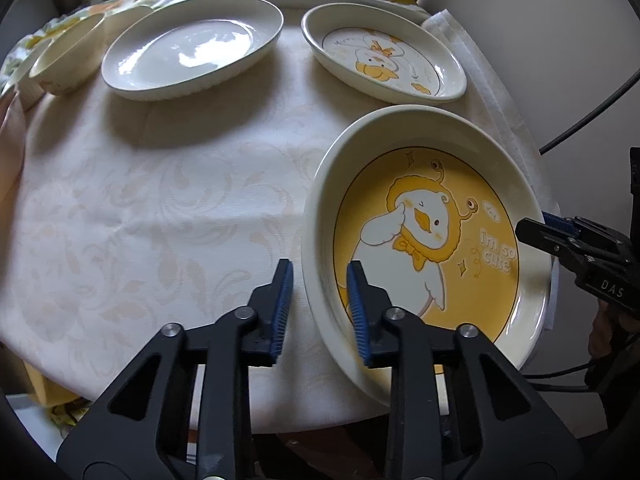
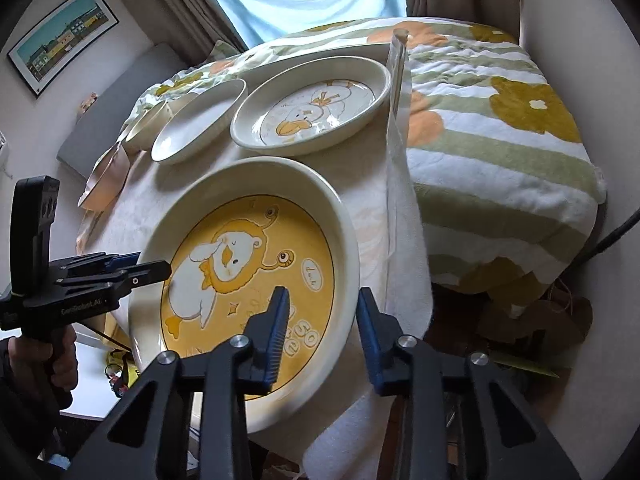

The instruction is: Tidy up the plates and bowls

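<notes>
Left gripper (image 1: 320, 276): jaws part-open, straddling the near-left rim of the yellow duck plate (image 1: 432, 240); one blue pad sits outside the wall, the other inside over the plate's floor. Neither pad is clearly pressing the rim.

Right gripper (image 2: 323, 304): jaws part-open, straddling the opposite rim of the same plate; one pad lies over the printed yellow floor, the other outside the wall. Contact with the rim cannot be told.

Yellow duck plate: deep, cream-walled, with a duck in a lion hood and the words "i'm so cute"; it lies at the near right edge of the worktop (image 1: 160, 220), its near rim overhanging the edge.

White duck plate (image 1: 384, 56): cream, with a duck drawing on a white floor; it rests flat just behind the yellow plate, apart from it.

Plain plate (image 1: 192, 48): glossy white, with no print; it lies left of the white duck plate, with a gap between them.

Small bowl (image 1: 68, 60): cream; it sits at the far left, just beside the plain plate.

Worktop: covered by a pale cloth with a faint leaf pattern.

Blanket (image 2: 500, 128): striped green and white with orange and mustard flowers, lying behind and to the right of the worktop.

Framed picture (image 2: 60, 36): hangs on the wall at the upper left of the right wrist view.
</notes>
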Action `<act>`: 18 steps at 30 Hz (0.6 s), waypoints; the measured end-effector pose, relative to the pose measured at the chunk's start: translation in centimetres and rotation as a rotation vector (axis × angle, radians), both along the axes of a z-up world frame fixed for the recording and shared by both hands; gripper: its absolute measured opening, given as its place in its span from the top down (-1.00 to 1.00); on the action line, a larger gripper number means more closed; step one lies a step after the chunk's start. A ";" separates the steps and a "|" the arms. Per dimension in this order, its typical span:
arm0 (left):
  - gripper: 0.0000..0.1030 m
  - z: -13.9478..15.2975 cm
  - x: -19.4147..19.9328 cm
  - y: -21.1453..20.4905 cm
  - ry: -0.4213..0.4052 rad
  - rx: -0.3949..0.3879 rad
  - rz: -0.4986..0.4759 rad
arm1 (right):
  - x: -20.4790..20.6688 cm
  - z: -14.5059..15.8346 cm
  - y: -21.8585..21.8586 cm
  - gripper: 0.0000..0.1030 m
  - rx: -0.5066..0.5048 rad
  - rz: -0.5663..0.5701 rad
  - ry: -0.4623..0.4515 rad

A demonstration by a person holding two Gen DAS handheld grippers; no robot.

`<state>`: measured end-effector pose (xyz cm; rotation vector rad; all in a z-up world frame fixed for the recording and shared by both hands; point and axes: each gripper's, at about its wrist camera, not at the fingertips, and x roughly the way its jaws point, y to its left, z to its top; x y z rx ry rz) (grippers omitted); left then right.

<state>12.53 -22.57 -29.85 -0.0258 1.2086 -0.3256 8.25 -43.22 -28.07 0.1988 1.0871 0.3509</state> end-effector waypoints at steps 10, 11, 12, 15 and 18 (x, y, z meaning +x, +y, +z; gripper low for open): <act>0.58 -0.5 0.7 -0.8 0.009 -0.001 -0.015 | 0.5 -1.1 -0.2 0.65 0.012 0.002 0.035; 0.58 -0.6 0.7 -0.8 0.009 0.001 -0.015 | 0.5 -1.1 -0.2 0.65 0.017 0.001 0.036; 0.58 -0.6 0.7 -0.8 0.008 0.004 -0.015 | 0.5 -1.1 -0.2 0.65 0.023 -0.002 0.038; 0.58 -0.5 0.7 -0.6 0.007 0.009 -0.007 | 0.6 -1.1 -0.4 0.65 0.047 -0.013 0.049; 0.58 -0.2 0.7 -0.5 0.002 0.008 0.005 | 0.4 -0.6 -0.2 0.65 0.033 0.001 0.041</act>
